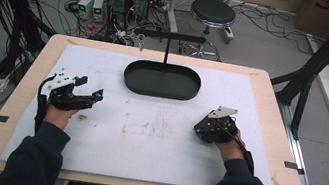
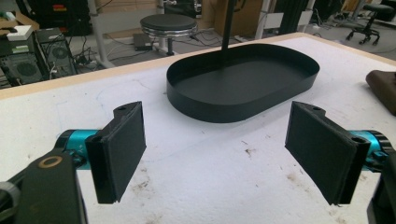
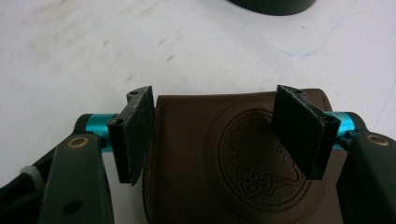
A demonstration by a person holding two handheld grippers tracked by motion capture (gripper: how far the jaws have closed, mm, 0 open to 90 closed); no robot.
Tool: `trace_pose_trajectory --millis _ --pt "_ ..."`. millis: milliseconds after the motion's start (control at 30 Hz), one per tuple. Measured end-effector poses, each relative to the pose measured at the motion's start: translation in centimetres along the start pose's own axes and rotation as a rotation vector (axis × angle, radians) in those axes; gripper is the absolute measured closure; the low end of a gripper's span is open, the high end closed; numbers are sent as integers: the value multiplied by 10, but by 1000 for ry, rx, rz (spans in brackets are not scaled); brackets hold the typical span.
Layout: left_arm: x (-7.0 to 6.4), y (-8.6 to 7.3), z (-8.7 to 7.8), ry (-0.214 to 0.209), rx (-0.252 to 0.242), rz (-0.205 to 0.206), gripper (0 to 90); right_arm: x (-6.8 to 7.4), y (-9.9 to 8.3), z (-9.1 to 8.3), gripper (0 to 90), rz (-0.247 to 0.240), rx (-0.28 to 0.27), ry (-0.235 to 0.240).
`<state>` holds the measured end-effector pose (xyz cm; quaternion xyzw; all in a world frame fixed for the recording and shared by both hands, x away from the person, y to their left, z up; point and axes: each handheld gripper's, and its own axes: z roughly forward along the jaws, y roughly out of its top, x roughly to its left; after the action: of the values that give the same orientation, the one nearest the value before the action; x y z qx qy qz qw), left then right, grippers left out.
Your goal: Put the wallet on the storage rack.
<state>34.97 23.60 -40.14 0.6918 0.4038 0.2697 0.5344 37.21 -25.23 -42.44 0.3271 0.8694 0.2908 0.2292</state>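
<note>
Now the right claw [image 3: 212, 130] straddles the brown leather pouch [image 3: 224, 163], released; left claw [image 2: 215, 149] released.

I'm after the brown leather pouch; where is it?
Pouch lies on the white mat between the right gripper's open jaws, near the black tray.

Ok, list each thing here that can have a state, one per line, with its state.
Left claw: open, nothing between its jaws, above the white mat.
Right claw: open, jaws either side of the brown leather pouch; contact can't be told.
Brown leather pouch: lying flat on the mat, embossed side up.
Black oval tray: empty, with a post rising from its far edge.
</note>
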Motion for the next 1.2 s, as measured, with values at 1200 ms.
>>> trace_pose_trajectory --millis 1200 --pt "-1 0 2 -8 10 -1 211 -62 -19 -1 368 395 -6 -4"
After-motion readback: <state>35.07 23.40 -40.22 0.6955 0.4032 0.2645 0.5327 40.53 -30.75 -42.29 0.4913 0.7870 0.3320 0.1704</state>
